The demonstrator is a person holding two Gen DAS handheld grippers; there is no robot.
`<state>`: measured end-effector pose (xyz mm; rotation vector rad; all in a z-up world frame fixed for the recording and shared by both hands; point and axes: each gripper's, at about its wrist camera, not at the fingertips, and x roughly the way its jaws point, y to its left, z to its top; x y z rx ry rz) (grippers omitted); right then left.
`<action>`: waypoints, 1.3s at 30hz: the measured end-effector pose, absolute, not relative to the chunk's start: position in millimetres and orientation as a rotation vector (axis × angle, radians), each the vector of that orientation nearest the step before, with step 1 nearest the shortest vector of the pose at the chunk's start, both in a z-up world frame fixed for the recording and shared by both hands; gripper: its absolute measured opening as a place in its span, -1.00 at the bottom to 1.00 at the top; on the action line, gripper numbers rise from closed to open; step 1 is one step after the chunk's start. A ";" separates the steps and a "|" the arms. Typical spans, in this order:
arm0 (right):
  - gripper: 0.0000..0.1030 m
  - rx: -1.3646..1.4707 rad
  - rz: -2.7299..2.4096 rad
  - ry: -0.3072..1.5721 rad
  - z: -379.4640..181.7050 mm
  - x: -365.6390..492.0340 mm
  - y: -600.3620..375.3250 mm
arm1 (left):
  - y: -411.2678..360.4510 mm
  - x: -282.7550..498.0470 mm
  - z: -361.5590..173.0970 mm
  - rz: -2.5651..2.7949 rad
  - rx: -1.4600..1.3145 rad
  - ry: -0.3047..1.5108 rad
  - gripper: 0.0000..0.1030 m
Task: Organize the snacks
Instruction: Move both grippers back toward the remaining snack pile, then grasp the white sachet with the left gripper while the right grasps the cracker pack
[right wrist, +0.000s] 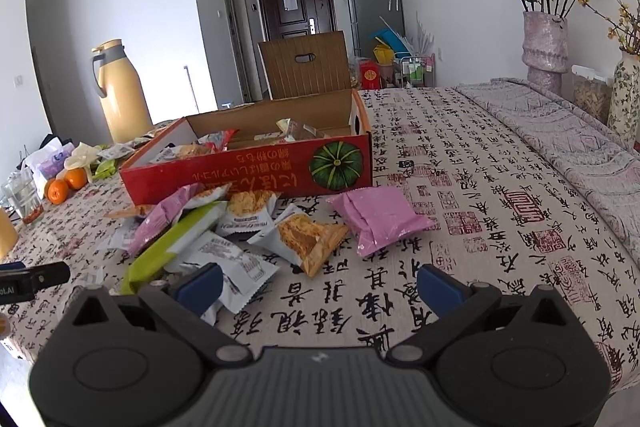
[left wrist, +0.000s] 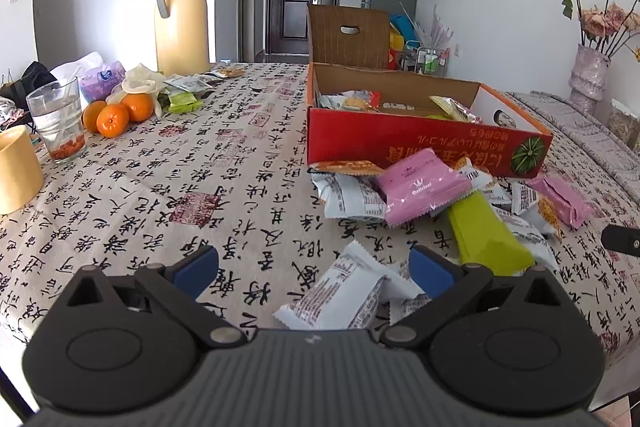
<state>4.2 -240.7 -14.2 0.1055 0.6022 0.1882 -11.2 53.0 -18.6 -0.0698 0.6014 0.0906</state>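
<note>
A red cardboard box [left wrist: 424, 143] [right wrist: 248, 175] with a pumpkin print stands open on the table and holds several snack packets. In front of it lies a pile of loose snacks: a pink packet [left wrist: 424, 187], a green packet [left wrist: 486, 235] and white packets [left wrist: 336, 299]. In the right wrist view a separate pink packet [right wrist: 380, 219], an orange-and-white packet [right wrist: 304, 237] and the green packet [right wrist: 168, 251] show. My left gripper [left wrist: 314, 267] is open and empty, just above the nearest white packet. My right gripper [right wrist: 320, 285] is open and empty over bare tablecloth, right of the pile.
A yellow thermos [left wrist: 180, 15], oranges [left wrist: 116, 115], a glass [left wrist: 58, 121], a yellow cup [left wrist: 16, 171] and more snacks [left wrist: 184, 95] stand at the left. Flower vases [right wrist: 546, 43] stand at the right edge. A chair back [left wrist: 348, 35] rises behind the box.
</note>
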 end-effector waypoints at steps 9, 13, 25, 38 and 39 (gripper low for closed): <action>1.00 0.103 0.185 0.609 -16.2 6.6 -238.2 | 43.8 -4.7 -33.8 0.053 -0.038 0.654 1.00; 1.00 0.107 0.185 0.607 -17.3 7.7 -239.1 | 44.9 0.1 -42.9 0.055 -0.045 0.683 1.00; 1.00 0.121 0.189 0.637 -27.9 16.0 -239.7 | 44.8 7.3 -47.1 0.020 -0.054 0.695 0.55; 1.00 0.112 0.193 0.656 -32.5 18.1 -235.9 | 47.1 6.1 -45.4 -0.026 -0.084 0.683 -0.20; 1.00 0.112 0.194 0.657 -32.7 18.3 -235.7 | 47.3 5.9 -44.8 -0.026 -0.086 0.681 -0.20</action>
